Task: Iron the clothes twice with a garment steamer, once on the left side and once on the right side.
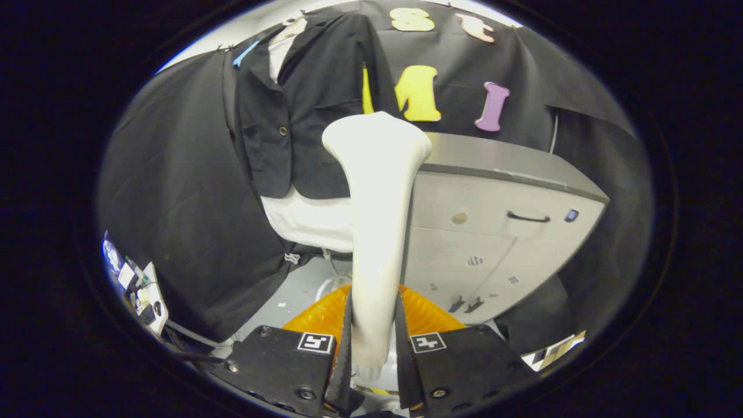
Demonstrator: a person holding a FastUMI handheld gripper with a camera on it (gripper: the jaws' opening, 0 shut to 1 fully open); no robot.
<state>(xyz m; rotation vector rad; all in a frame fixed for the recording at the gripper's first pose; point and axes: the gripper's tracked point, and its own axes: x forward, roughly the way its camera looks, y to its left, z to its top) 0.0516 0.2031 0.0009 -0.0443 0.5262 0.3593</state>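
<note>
Black jaws: the gripper [371, 348] has its two fingers [278, 366] clamped on the handle of the steamer, one pad on each side of it.
Cream plastic: the garment steamer [374, 220] rises from between the fingers and widens to a flat head at its far end, standing upright.
Orange base: a ribbed orange part [325, 316] sits just behind the fingers, under the steamer handle.
Clothes: a black jacket [302, 110] hangs over a white shirt [307, 217] beyond the steamer head and a little to its left; whether the head touches the cloth, I cannot tell.
Cabinet: a grey cabinet [499, 232] with a dark handle stands to the right, beyond the steamer.
</note>
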